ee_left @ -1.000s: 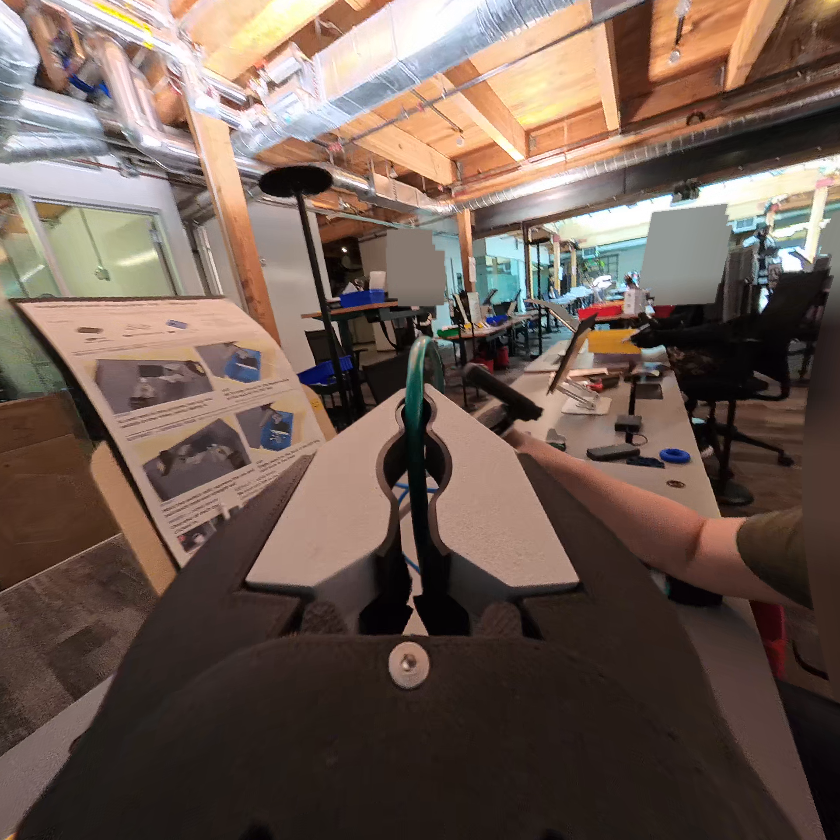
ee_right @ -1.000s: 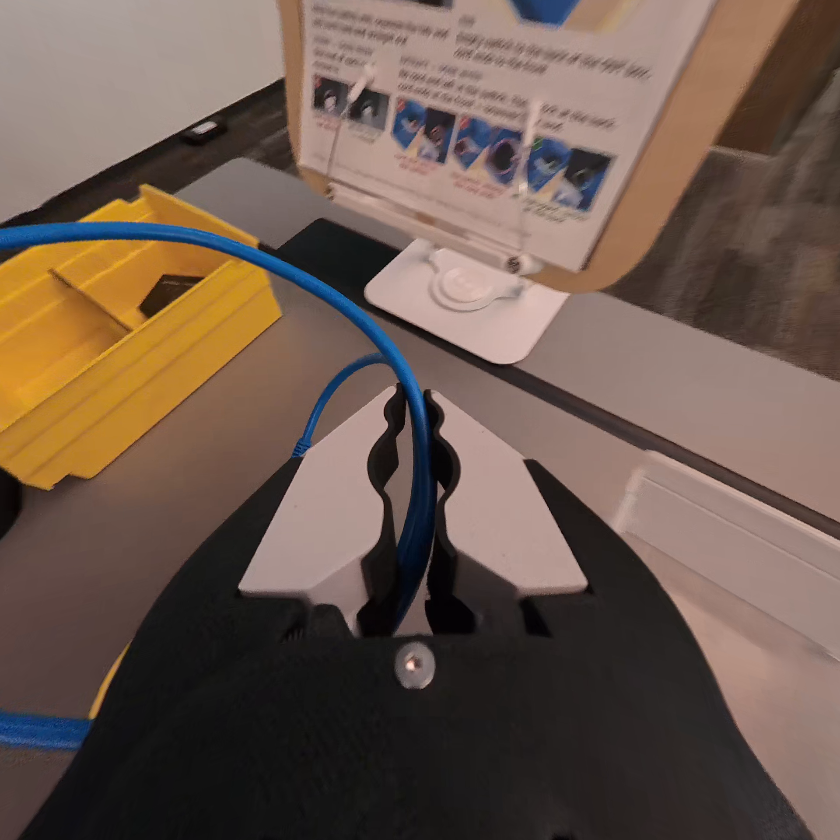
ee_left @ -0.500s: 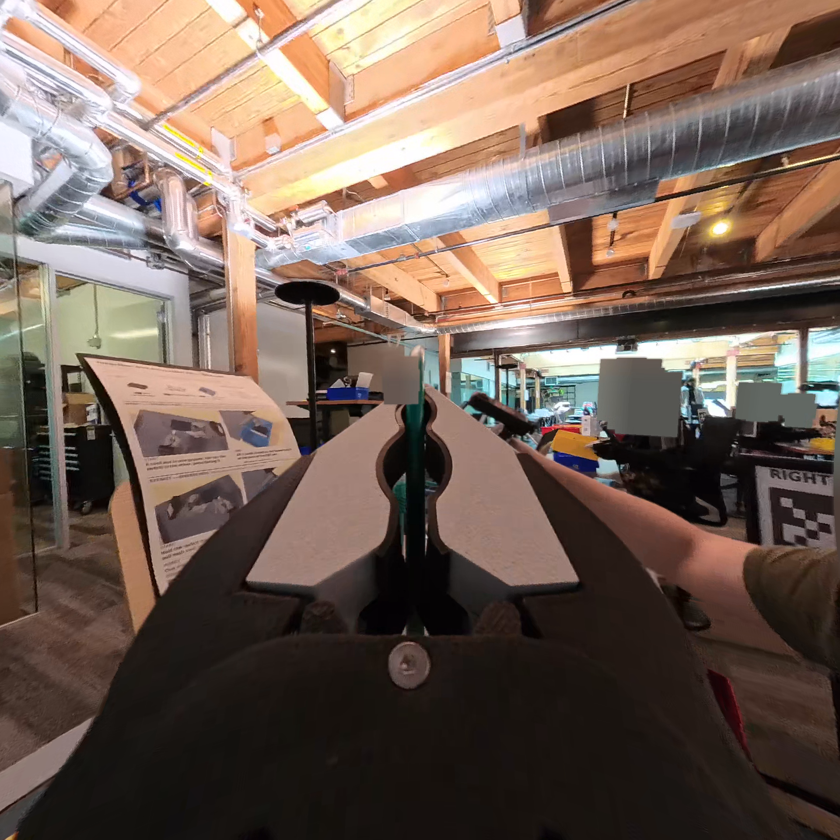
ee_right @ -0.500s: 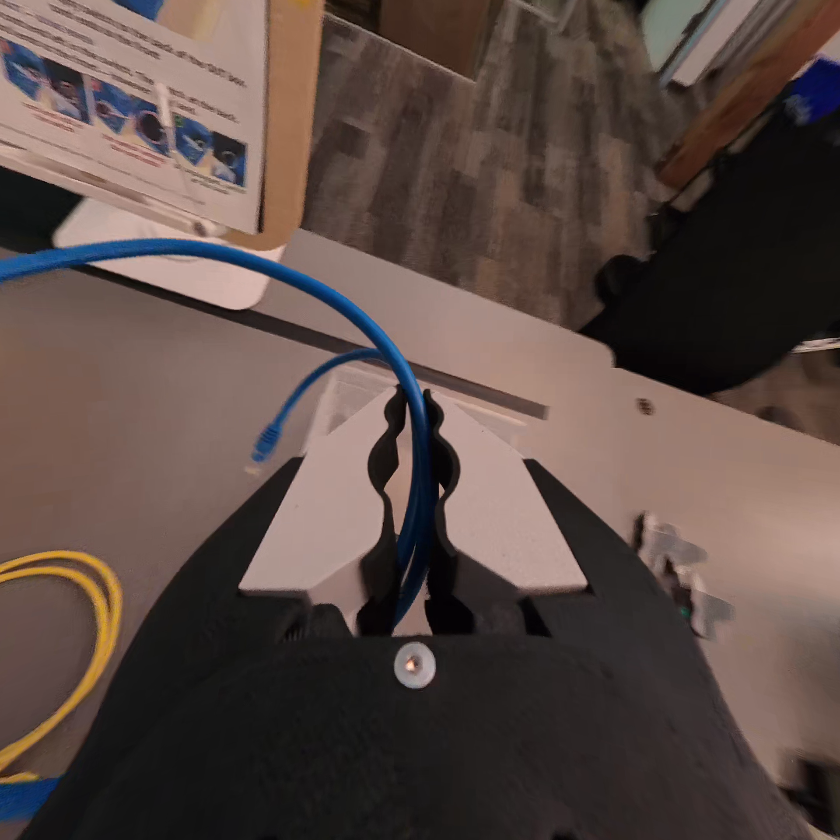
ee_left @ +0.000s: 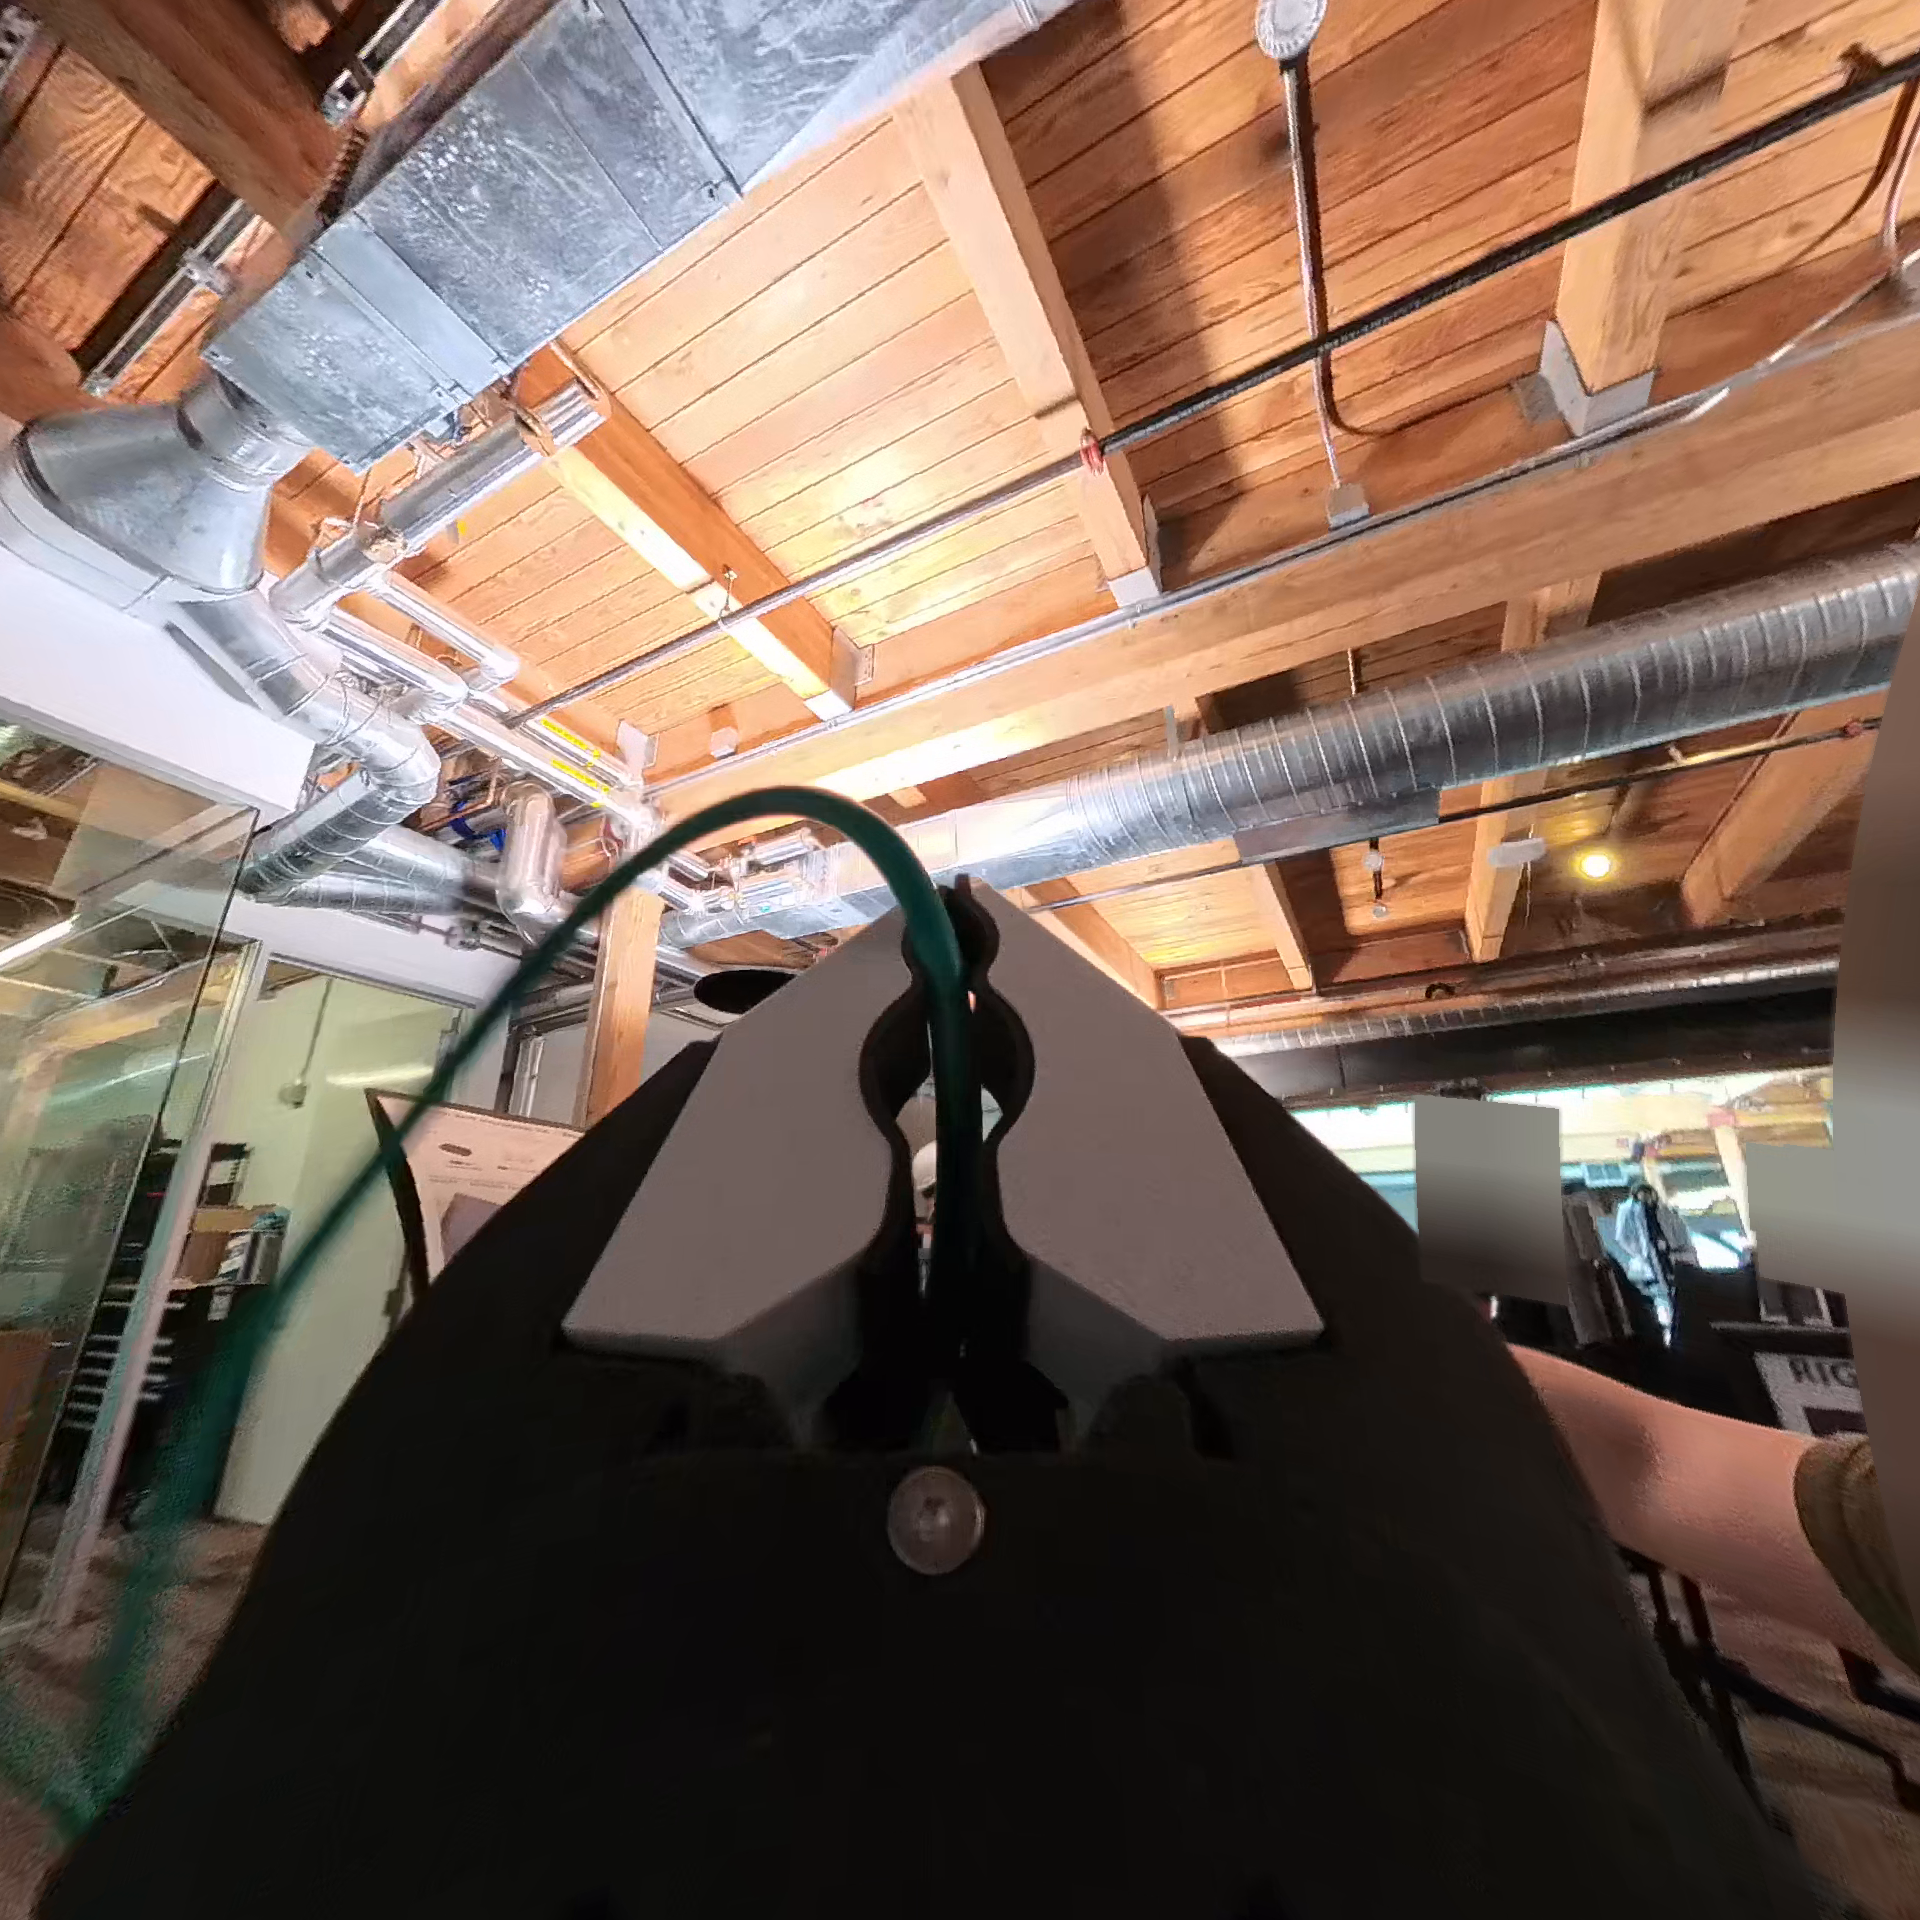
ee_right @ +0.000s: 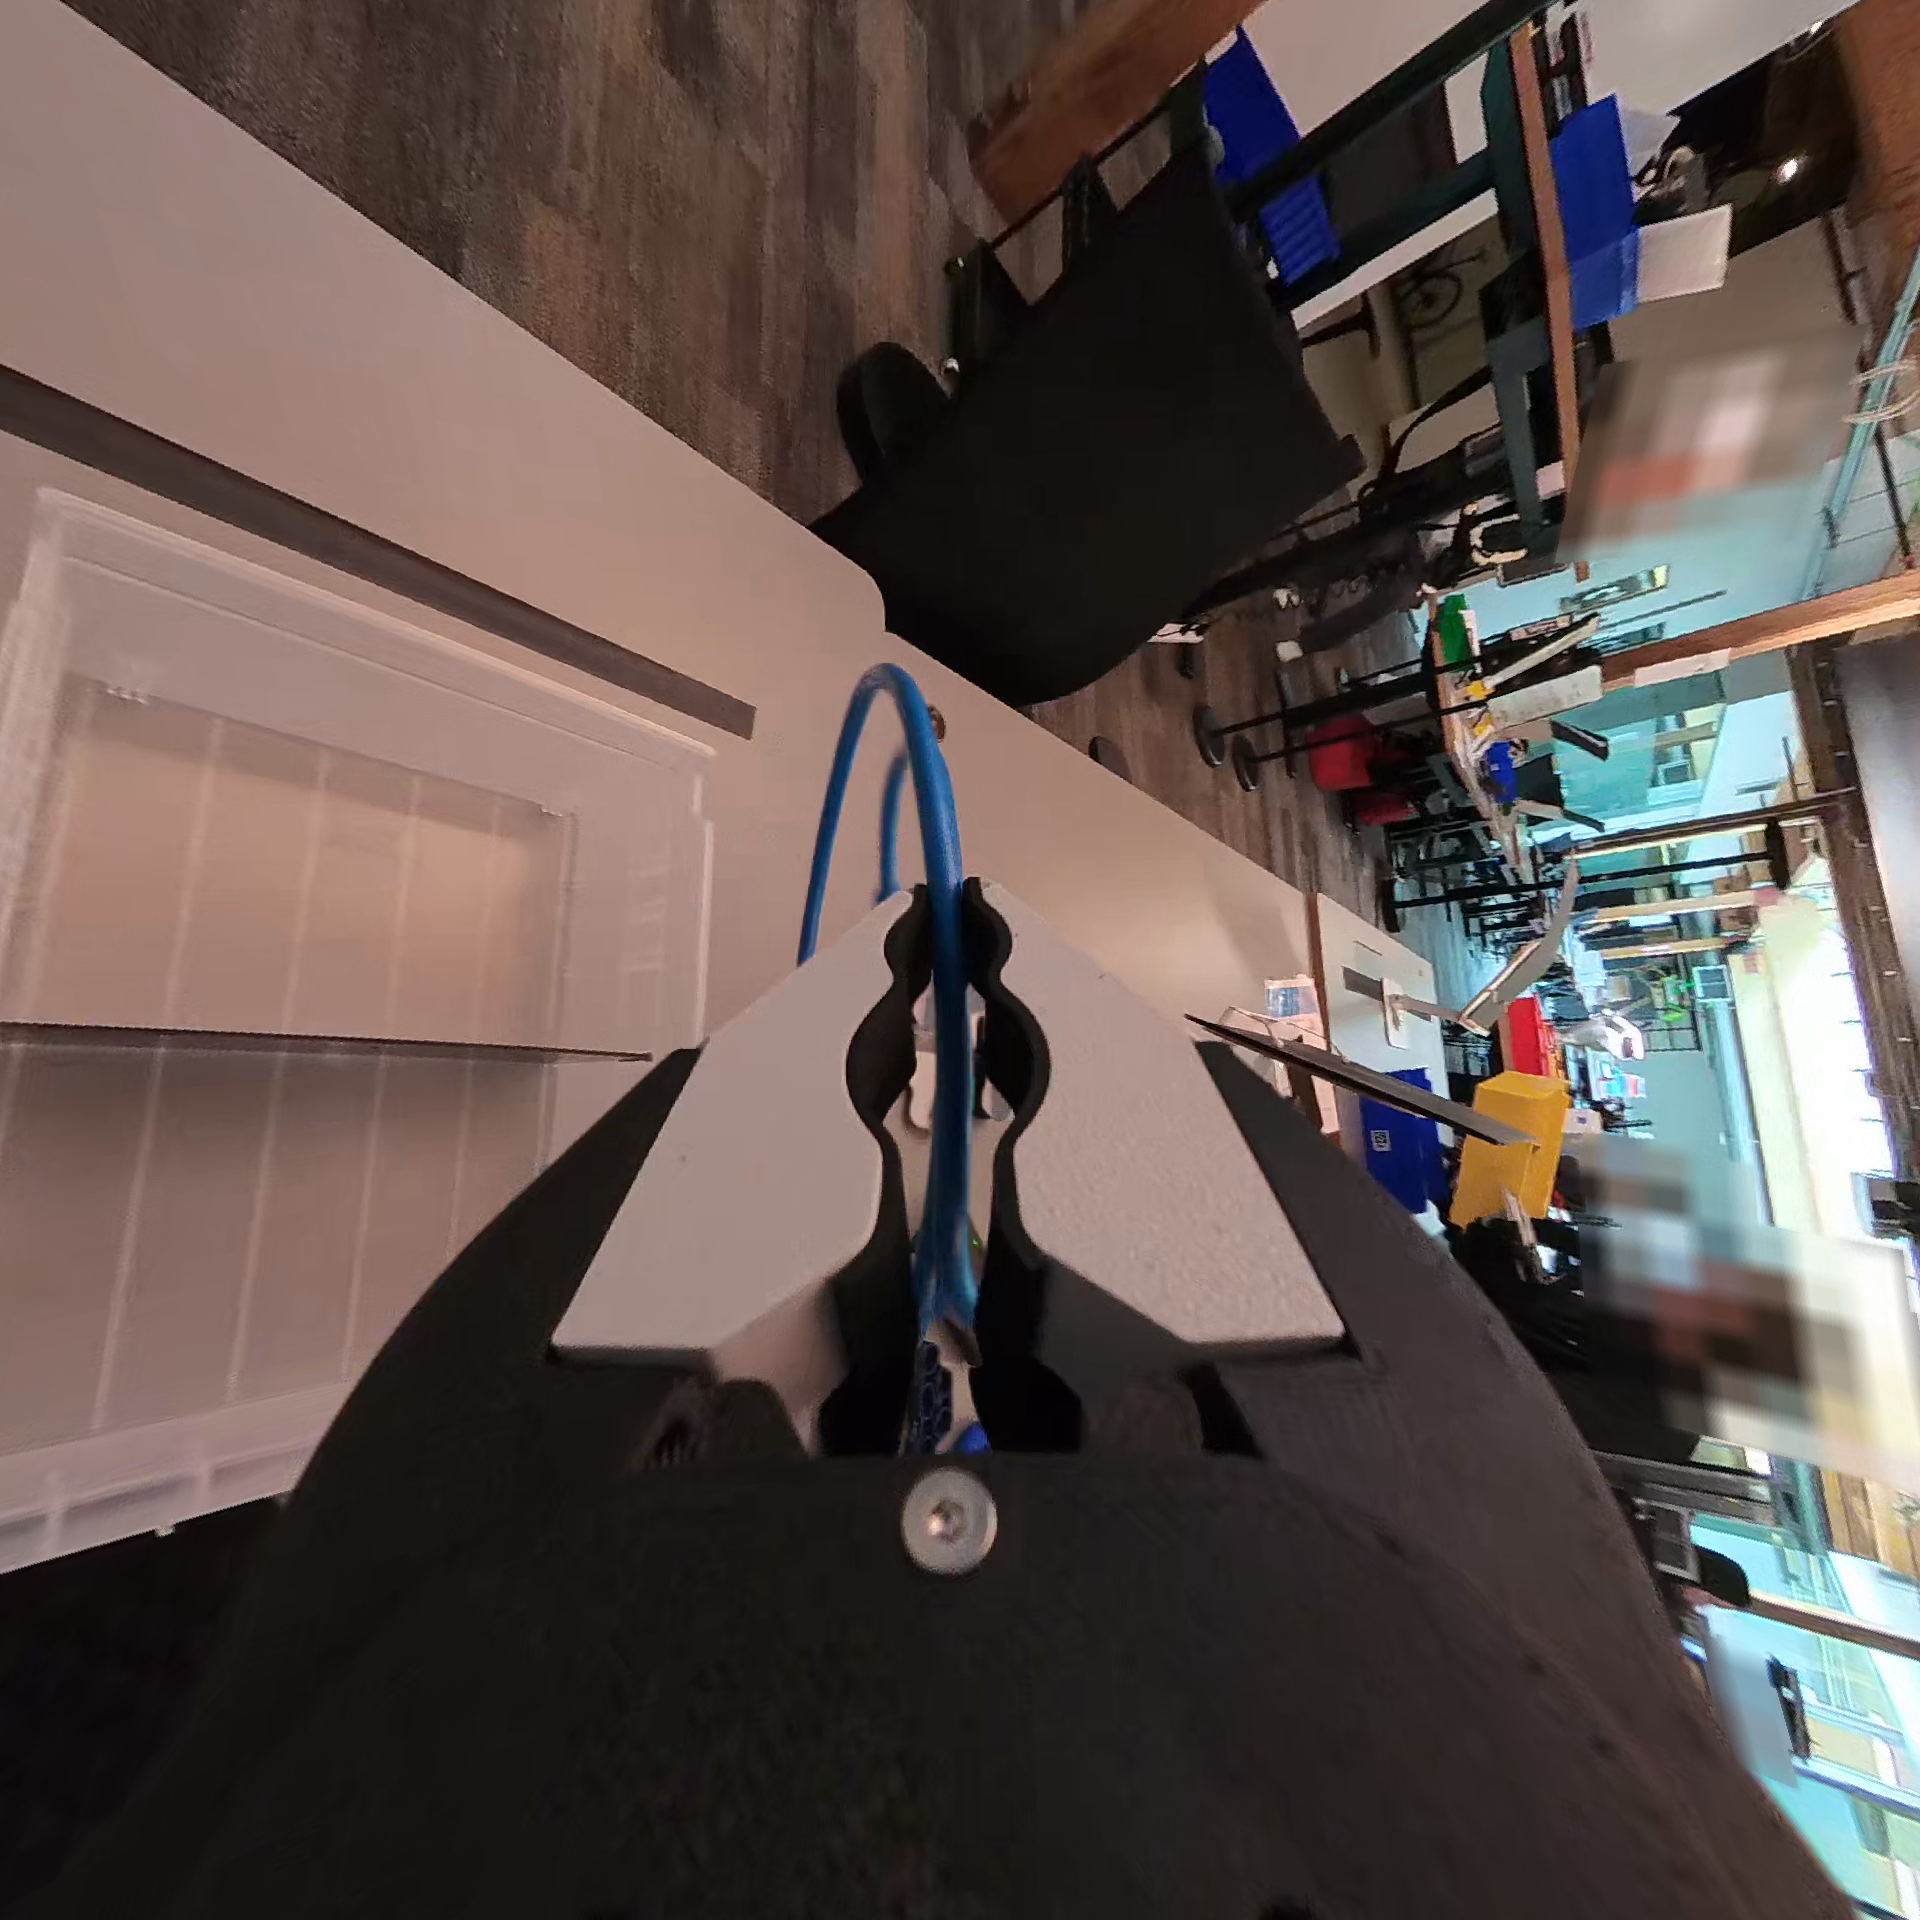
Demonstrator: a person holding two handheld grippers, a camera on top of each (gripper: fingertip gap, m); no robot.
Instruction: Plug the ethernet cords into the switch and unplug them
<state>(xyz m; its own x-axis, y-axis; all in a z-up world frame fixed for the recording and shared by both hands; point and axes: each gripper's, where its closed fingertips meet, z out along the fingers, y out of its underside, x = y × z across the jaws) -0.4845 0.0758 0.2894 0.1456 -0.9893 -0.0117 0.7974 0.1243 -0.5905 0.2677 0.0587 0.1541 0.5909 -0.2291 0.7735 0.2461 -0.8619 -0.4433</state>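
Up off the bench, both grippers are carrying cords, neither near a port. Left gripper [ee_left: 951, 904] is pitched at the ceiling, clenched on a green cord [ee_left: 940, 1049] that runs down the slot between its fingers and arcs out from the tips toward the lower left. Right gripper [ee_right: 943, 894] is rolled sideways over the white bench [ee_right: 1091, 852], clamped on a blue cord [ee_right: 948, 1091]; that one loops out past the tips above the bench surface, and what looks like its clear plug sits deep between the fingers, near the hinge.

Switch isn't visible in either view, so I can't say where the ports are or how either plug is oriented to them.

My read: this is transit or regrasp, not insertion. To do it well:
- bring the left gripper level and get the switch in frame first
- grip just behind the plug, not mid-cord, else it buckles on push
- latch tab facing its notch
- keep slack loops clear of the clear plastic bin [ee_right: 312, 935] at the bench's left side
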